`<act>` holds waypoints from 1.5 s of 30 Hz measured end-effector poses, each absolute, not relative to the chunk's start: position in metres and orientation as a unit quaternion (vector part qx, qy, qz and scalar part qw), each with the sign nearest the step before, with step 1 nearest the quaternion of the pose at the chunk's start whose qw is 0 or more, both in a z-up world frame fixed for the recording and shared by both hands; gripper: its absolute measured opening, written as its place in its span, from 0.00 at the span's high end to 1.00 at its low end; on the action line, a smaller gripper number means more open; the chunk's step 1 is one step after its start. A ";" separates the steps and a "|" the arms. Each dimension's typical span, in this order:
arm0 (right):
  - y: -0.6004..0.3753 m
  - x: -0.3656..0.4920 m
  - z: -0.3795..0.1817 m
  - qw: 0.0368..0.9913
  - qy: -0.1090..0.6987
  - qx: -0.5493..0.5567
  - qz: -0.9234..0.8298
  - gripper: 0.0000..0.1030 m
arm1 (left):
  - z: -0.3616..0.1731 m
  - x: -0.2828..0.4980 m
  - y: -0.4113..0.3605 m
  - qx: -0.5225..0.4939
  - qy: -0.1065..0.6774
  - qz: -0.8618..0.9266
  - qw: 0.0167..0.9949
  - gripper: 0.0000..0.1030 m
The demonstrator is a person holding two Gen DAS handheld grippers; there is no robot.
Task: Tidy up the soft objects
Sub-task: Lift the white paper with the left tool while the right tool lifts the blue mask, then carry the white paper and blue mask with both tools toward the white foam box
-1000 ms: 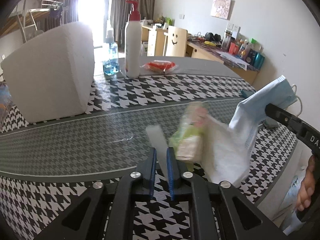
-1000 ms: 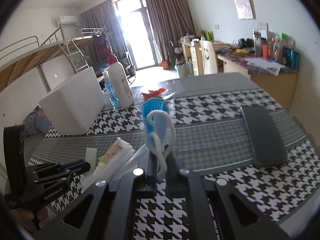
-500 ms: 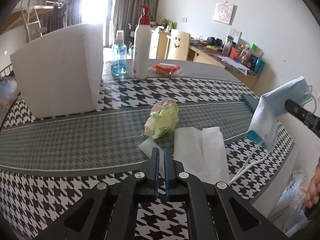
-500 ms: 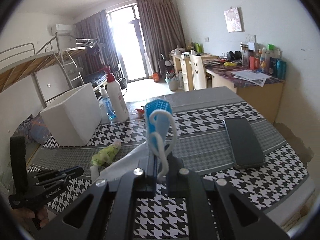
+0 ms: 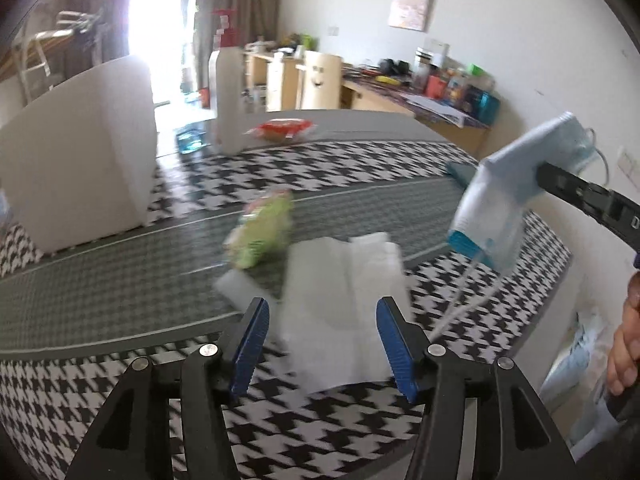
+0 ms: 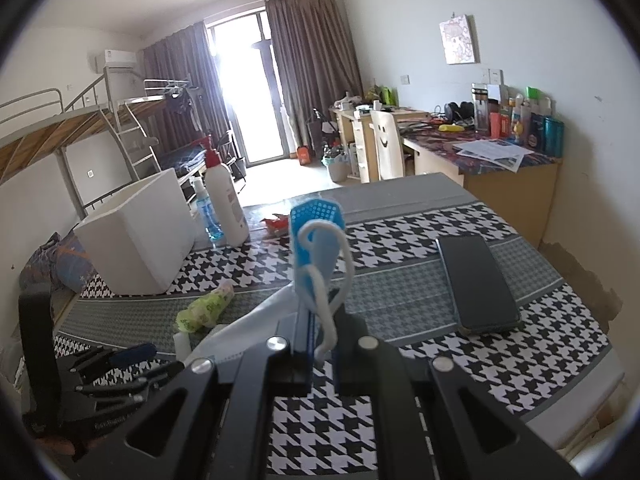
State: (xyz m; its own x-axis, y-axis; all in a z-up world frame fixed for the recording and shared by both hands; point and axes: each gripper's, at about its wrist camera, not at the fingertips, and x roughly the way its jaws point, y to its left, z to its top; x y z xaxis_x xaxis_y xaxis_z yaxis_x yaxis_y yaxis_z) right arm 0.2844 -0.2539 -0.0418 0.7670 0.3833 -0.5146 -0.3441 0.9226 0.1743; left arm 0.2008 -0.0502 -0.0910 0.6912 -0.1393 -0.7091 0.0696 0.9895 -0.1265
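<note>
My right gripper [image 6: 316, 356] is shut on a blue face mask [image 6: 316, 236] and holds it up above the table; its white ear loop [image 6: 326, 320] hangs down. The mask also shows in the left wrist view [image 5: 504, 208], held at the right. My left gripper [image 5: 320, 340] is open and empty, low over a white plastic bag [image 5: 340, 300] that lies flat on the houndstooth tablecloth. A green tissue pack [image 5: 264, 232] lies just beyond the bag; it also shows in the right wrist view [image 6: 204, 308]. A small white block [image 5: 236, 288] lies beside it.
A white foam box [image 6: 136, 236] stands at the table's left. A white pump bottle [image 6: 226, 204], a blue sanitizer bottle [image 6: 206, 216] and a red packet [image 5: 284, 128] stand at the back. A dark phone [image 6: 476, 280] lies at the right.
My left gripper has opened and shifted right over the white bag. The right gripper has lifted the mask higher and back.
</note>
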 end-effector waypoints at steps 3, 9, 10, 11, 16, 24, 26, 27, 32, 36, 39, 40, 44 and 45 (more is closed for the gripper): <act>-0.261 0.284 -0.043 0.941 0.281 0.035 0.187 0.91 | -0.092 0.204 -0.060 -0.034 0.392 -0.068 0.917 0.38; -0.276 0.278 -0.041 0.946 0.274 0.040 0.169 0.91 | -0.099 0.214 -0.075 -0.019 0.402 -0.076 0.912 0.35; -0.278 0.278 -0.040 0.946 0.274 0.039 0.168 0.91 | -0.100 0.216 -0.077 -0.016 0.404 -0.078 0.911 0.35; -0.279 0.277 -0.041 0.947 0.274 0.037 0.165 0.91 | -0.102 0.217 -0.080 -0.012 0.405 -0.080 0.911 0.35; -0.280 0.276 -0.046 0.945 0.280 0.032 0.164 0.91 | -0.108 0.222 -0.089 0.007 0.415 -0.087 0.906 0.35; -0.283 0.276 -0.053 0.941 0.290 0.032 0.169 0.91 | -0.123 0.236 -0.094 0.017 0.443 -0.082 0.892 0.46; -0.284 0.276 -0.053 0.941 0.290 0.032 0.171 0.91 | -0.123 0.236 -0.097 0.032 0.439 -0.074 0.895 0.51; -0.285 0.276 -0.053 0.941 0.290 0.033 0.171 0.91 | -0.123 0.236 -0.097 0.033 0.440 -0.073 0.894 0.56; -0.287 0.277 -0.053 0.940 0.290 0.036 0.174 0.91 | -0.123 0.237 -0.095 0.042 0.437 -0.068 0.896 0.87; -0.287 0.276 -0.053 0.939 0.292 0.036 0.177 0.91 | -0.118 0.235 -0.089 0.030 0.432 -0.075 0.898 0.94; -0.285 0.277 -0.053 0.939 0.292 0.036 0.181 0.91 | -0.107 0.229 -0.082 0.019 0.415 -0.079 0.906 0.94; -0.284 0.277 -0.054 0.938 0.292 0.035 0.182 0.91 | -0.102 0.226 -0.080 0.017 0.408 -0.080 0.909 0.94; -0.278 0.276 -0.051 0.940 0.284 0.030 0.187 0.91 | -0.086 0.216 -0.072 0.012 0.388 -0.077 0.918 0.94; -0.277 0.275 -0.050 0.940 0.282 0.030 0.189 0.91 | -0.082 0.214 -0.071 0.011 0.383 -0.076 0.921 0.94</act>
State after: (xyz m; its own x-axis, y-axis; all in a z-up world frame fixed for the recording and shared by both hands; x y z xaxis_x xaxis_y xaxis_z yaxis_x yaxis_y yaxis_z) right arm 0.2754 -0.2772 -0.0497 0.7694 0.3722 -0.5192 -0.3383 0.9268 0.1631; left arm 0.2141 -0.0709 -0.0824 0.6956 -0.1307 -0.7064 0.1476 0.9883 -0.0375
